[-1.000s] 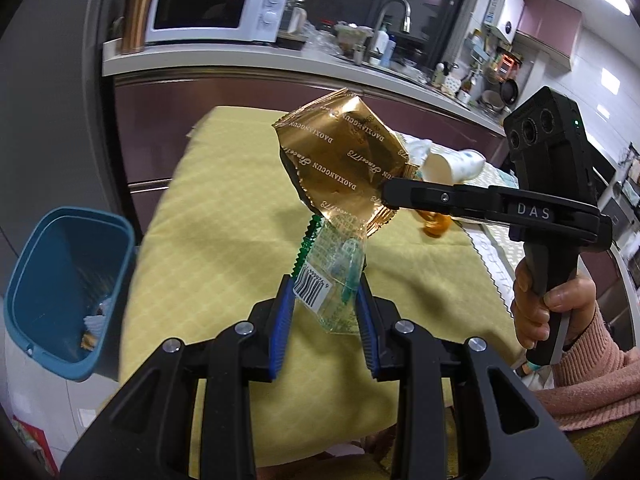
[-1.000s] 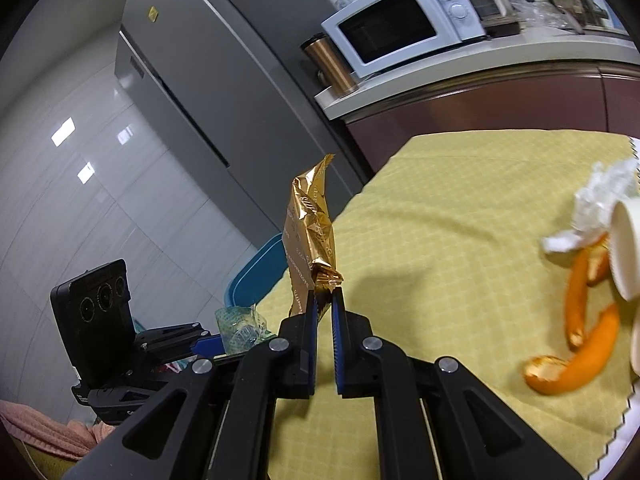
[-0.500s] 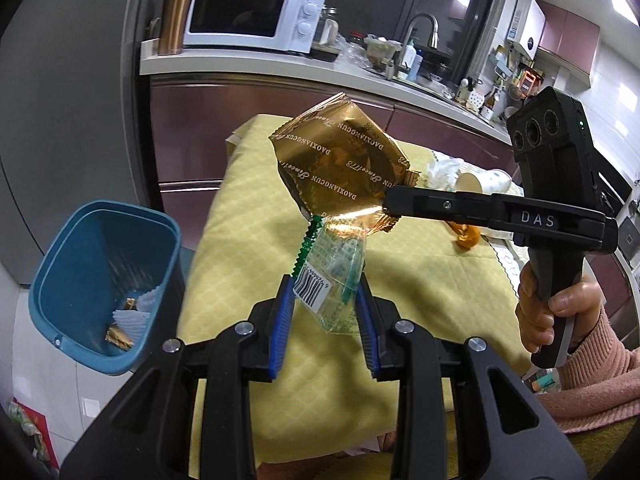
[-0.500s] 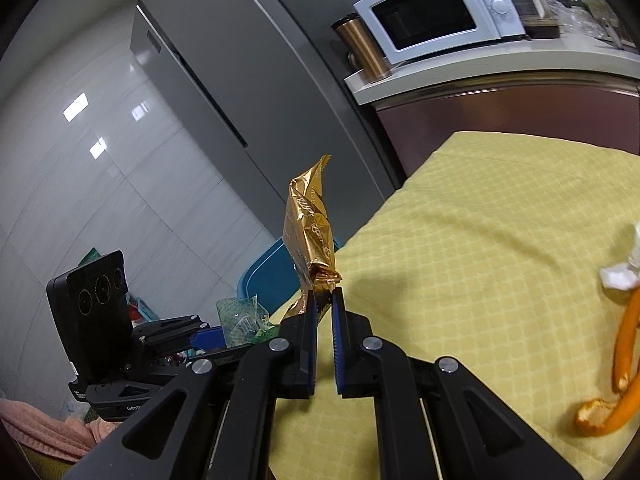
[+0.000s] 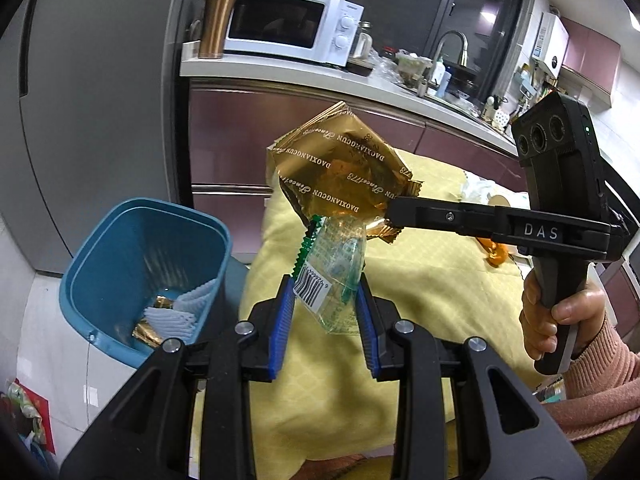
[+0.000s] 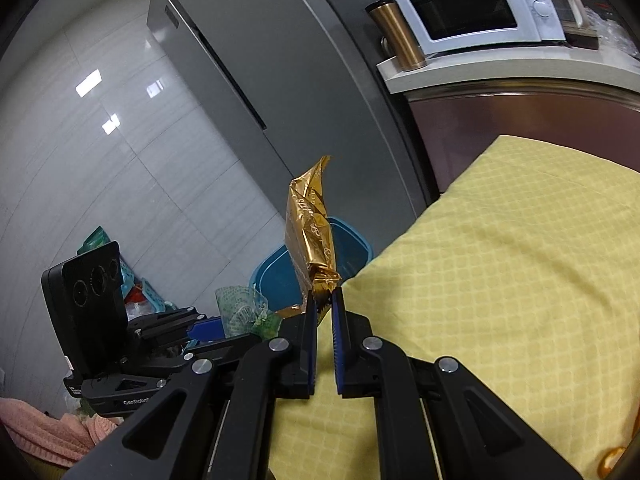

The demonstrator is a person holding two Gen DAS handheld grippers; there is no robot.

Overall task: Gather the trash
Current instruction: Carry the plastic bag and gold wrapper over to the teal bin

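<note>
My left gripper (image 5: 324,296) is shut on a clear plastic wrapper (image 5: 336,264) with a barcode and a green serrated edge, held over the left end of the yellow-clothed table (image 5: 420,288). My right gripper (image 6: 324,300) is shut on the corner of a crumpled gold foil wrapper (image 6: 312,228), which stands upright above its fingers. In the left wrist view the gold wrapper (image 5: 340,172) hangs just above and behind the clear one. A blue trash bin (image 5: 120,240) stands on the floor left of the table, below and to the left of both grippers. The bin (image 6: 352,240) shows behind the gold wrapper.
The bin holds a white pleated paper (image 5: 176,312) and gold scraps. Orange peel (image 5: 496,252), a paper cup (image 5: 500,200) and tissue (image 5: 476,190) lie at the table's far right. A counter with a microwave (image 5: 288,28) and a grey fridge (image 6: 280,80) stand behind. A hand (image 5: 560,320) grips the right handle.
Both grippers have carried their wrappers leftward, toward the table's left end. The blue bin now looms larger and nearer, and the peel has slid almost out of the right wrist view.
</note>
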